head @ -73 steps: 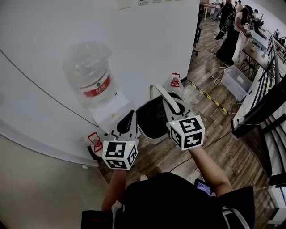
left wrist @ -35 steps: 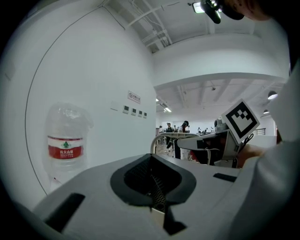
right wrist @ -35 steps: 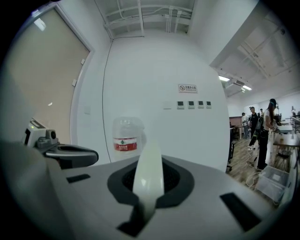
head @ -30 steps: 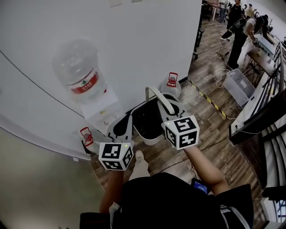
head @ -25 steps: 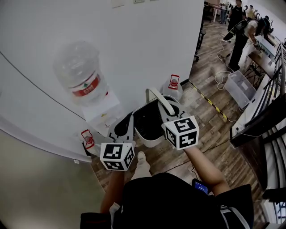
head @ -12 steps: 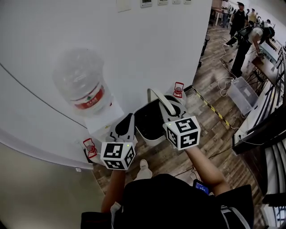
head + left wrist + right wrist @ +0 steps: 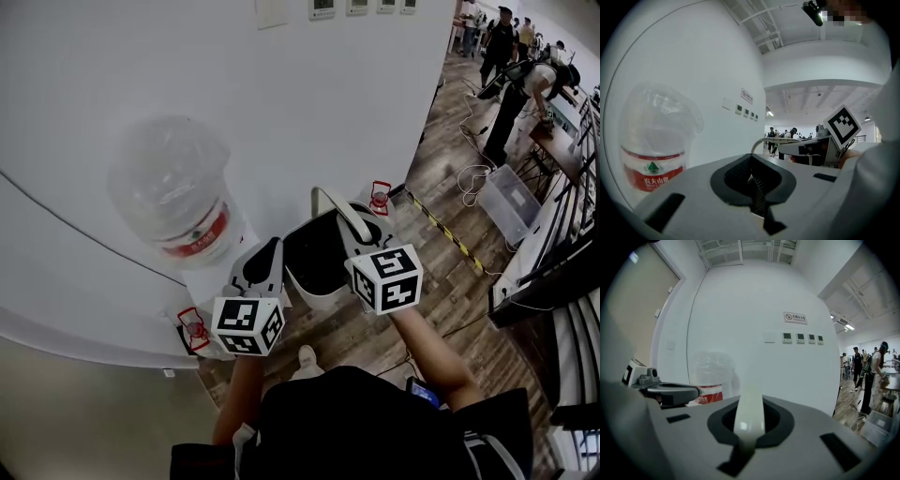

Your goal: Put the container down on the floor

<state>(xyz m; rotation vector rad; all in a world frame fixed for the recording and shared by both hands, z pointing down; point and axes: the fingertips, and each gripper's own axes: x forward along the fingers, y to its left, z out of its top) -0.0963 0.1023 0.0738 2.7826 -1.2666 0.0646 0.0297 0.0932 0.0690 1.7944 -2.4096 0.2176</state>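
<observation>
Head view: right gripper (image 7: 356,227) level, outstretched.

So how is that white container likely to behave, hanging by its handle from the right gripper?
Probably light for its size: the container shows no contents and hangs from one thin handle pinched in the right gripper. Held by that single arch, it could swing or tilt. The handle looks rigid, since it holds its curve.

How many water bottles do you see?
3: big bottle atop the dispenser, far small bottle beyond the container, near small bottle at the dispenser's foot. More may be hidden.
</observation>
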